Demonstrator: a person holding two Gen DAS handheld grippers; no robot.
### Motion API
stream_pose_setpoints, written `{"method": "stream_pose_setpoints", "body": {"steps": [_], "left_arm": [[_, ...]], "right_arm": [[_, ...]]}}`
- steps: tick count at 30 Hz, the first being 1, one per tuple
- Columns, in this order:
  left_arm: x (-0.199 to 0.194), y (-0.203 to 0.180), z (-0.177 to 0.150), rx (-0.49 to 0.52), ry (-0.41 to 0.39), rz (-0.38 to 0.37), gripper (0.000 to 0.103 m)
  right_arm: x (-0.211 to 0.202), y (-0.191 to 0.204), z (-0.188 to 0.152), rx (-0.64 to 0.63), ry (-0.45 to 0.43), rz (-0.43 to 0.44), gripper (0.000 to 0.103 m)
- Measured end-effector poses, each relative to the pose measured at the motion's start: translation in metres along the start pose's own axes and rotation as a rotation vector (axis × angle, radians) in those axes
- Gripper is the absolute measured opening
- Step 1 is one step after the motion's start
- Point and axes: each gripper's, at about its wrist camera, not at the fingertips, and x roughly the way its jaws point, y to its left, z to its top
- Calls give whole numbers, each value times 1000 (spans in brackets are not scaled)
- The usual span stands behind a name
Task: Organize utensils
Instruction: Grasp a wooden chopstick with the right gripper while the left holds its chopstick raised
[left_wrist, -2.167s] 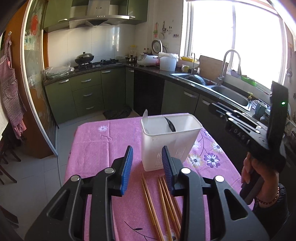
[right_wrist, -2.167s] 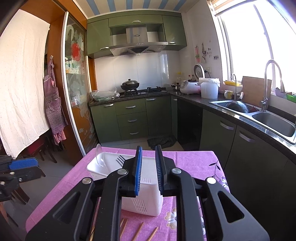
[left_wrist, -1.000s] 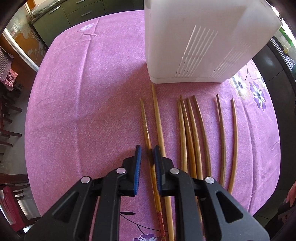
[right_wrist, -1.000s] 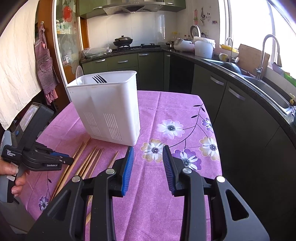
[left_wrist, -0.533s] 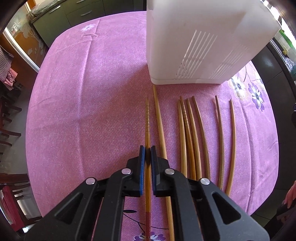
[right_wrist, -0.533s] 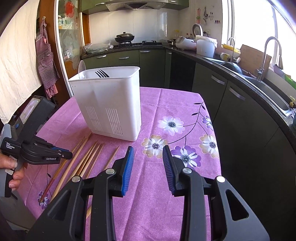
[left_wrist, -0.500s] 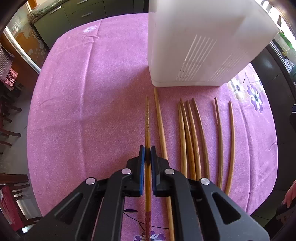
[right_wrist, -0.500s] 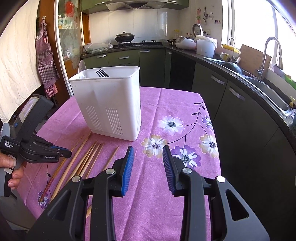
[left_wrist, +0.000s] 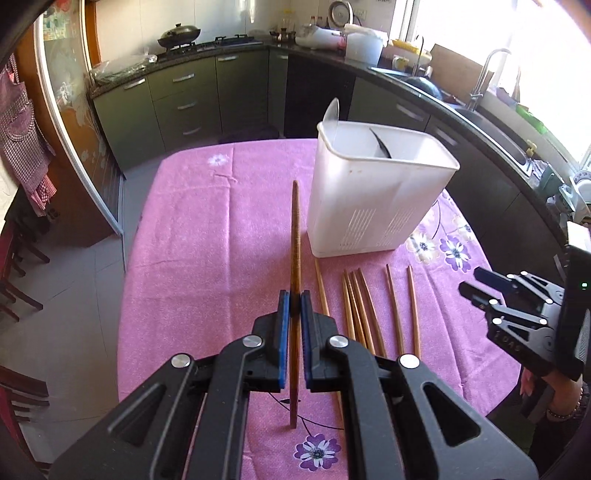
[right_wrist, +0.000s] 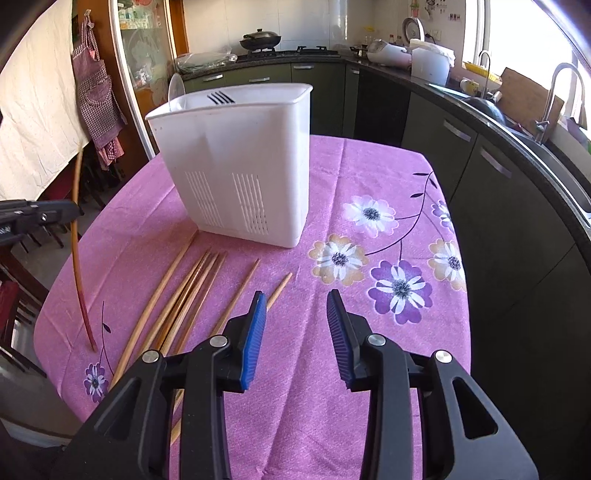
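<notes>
One chopstick lifted, holder next

On the counter (right_wrist: 369, 166), the white utensil holder (left_wrist: 373, 206) stands just ahead. Your left gripper (left_wrist: 294, 314) clenches one chopstick (left_wrist: 294, 236), raised near upright; the right gripper (right_wrist: 296, 332) hangs released. Tip it thin end down over the rim, lower, then let go. The other chopsticks (right_wrist: 192, 291) lie waiting.

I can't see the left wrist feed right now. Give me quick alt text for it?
The left gripper is shut on one chopstick, held upright over the pink tablecloth. Beyond it stands a white utensil holder with six more chopsticks lying in front. The right gripper is at the right edge.
</notes>
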Motion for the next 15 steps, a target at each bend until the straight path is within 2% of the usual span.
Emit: {"method": "stream_pose_setpoints", "body": {"steps": [2,6,15], "left_arm": [[-12,1,-3,7,-34,-2,6],[-27,6,-9,15,-77,-9,6],[-31,17,-17,8,-91,-46,6]], "right_arm": [[14,3,-1,14,58,29,38],[41,8,-6,50,149,65,39],[72,29,-2,34,276,24,39]]}}
